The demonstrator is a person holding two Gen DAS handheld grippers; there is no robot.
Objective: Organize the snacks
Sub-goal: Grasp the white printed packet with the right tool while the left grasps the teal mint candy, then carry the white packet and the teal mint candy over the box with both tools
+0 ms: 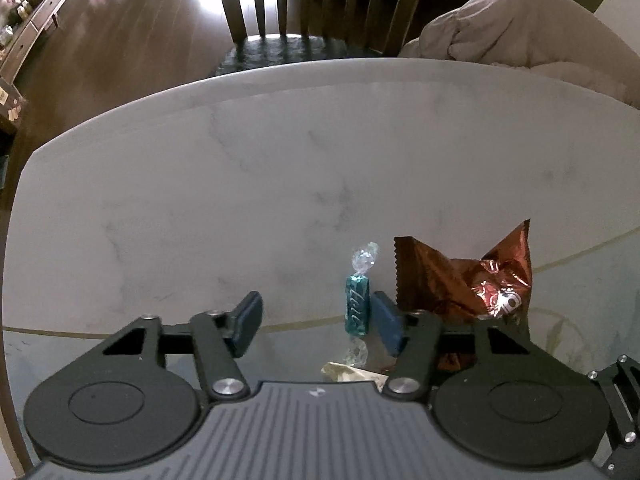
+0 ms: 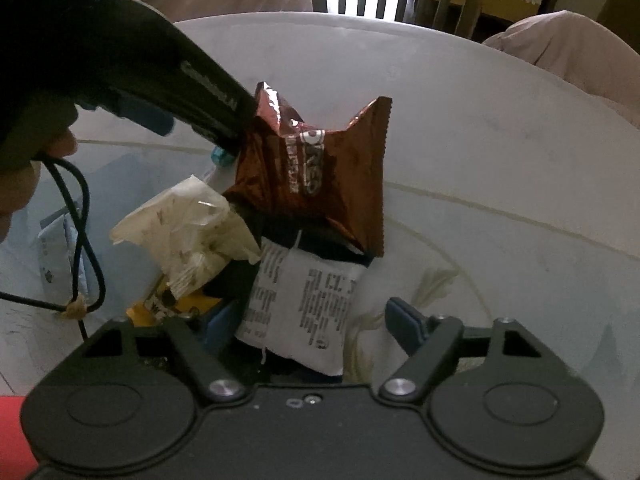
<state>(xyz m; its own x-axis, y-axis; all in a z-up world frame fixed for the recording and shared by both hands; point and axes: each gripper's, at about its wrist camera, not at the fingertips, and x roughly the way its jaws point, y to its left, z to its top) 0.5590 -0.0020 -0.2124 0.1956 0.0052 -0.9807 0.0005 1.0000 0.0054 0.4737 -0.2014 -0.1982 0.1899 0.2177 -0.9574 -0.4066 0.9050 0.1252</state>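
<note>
The brown foil snack bag (image 1: 460, 280) stands crumpled on the marble table (image 1: 240, 152), and everything else sits around it; just left of it the teal wrapped candy (image 1: 357, 306) lies between the left gripper's (image 1: 318, 322) half-open jaws, against the right pad, the left pad apart from it. In front of the bag (its lettering too creased to read) the right gripper (image 2: 316, 320) straddles a white printed packet (image 2: 304, 304); its left pad is hidden behind the packet, so contact cannot be told. A cream packet (image 2: 192, 224) and a yellow one (image 2: 188, 304), half buried, lie left of the bag.
</note>
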